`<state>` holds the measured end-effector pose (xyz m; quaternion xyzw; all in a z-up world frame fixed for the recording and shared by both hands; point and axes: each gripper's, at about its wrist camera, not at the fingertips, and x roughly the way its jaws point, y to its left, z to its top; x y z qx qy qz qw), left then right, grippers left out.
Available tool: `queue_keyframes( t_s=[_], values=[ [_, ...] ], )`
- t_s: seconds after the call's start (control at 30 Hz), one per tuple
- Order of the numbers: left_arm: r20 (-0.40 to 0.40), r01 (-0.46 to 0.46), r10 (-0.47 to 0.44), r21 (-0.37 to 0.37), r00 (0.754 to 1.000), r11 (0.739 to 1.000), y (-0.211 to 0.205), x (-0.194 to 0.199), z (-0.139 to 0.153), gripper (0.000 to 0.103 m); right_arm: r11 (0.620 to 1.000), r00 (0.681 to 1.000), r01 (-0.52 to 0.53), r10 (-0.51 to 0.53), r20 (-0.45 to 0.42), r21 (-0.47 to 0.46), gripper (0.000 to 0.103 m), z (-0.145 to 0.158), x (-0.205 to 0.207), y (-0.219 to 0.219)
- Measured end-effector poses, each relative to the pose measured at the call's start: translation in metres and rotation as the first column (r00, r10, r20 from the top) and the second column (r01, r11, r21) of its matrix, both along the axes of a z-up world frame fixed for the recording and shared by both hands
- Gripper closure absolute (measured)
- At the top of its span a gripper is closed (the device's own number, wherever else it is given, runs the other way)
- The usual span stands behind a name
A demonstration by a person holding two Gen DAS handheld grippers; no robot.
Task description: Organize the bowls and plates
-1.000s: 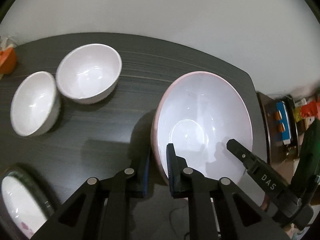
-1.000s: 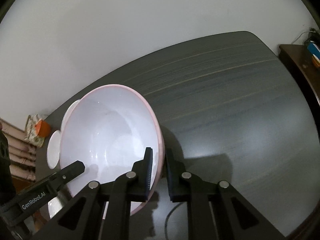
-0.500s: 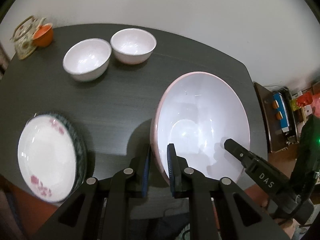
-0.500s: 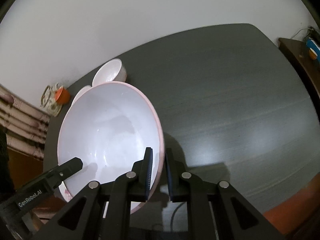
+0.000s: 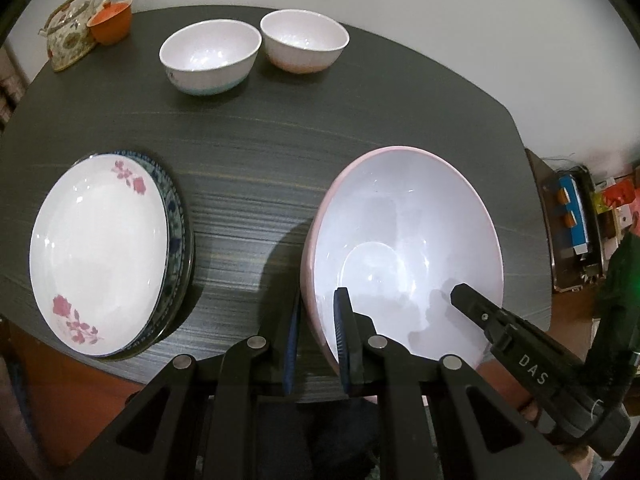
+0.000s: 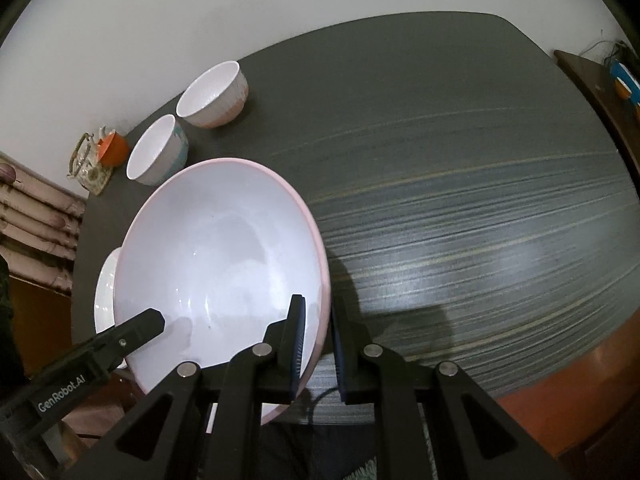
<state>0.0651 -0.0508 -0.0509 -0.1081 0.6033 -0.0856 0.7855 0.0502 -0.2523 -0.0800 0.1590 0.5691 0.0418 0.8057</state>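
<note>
A large pink-rimmed white bowl [image 5: 404, 236] is held above the dark table's near edge. My left gripper [image 5: 318, 332] is shut on its left rim; my right gripper [image 6: 318, 340] is shut on its right rim, and the bowl fills the left of the right wrist view [image 6: 224, 256]. A stack of plates [image 5: 100, 252], the top one white with pink flowers, lies at the table's left. Two small white bowls, one with a teal base [image 5: 210, 56] and one with a pink base [image 5: 304, 40], stand side by side at the back.
A floral teapot [image 5: 70, 36] and an orange cup [image 5: 110, 20] stand at the back left corner. The dark table [image 6: 460, 168] stretches to the right of the big bowl. A low side cabinet [image 5: 572, 224] with boxes stands beyond the table's right edge.
Both grippers have pulled back and up with the large bowl. The plate stack, teapot and cup have come into view, and the small bowls now look farther away.
</note>
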Motion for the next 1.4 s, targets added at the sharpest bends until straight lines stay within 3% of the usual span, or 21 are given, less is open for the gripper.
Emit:
queue_keyframes(
  t_s=[0.37,1.4],
  values=[
    [-0.03,-0.016,0.017,0.019,0.999,1.0,0.005,-0.002,-0.014,0.089,1.0,0.999,-0.014,0.014,-0.042,-0.003,0.087,-0.015,-0.006,0.006],
    [-0.046,-0.038,0.04,0.039,0.998,0.999,0.009,-0.002,-0.031,0.088,0.999,0.998,-0.038,0.036,-0.051,-0.025,0.085,-0.024,-0.001,0.009]
  ],
)
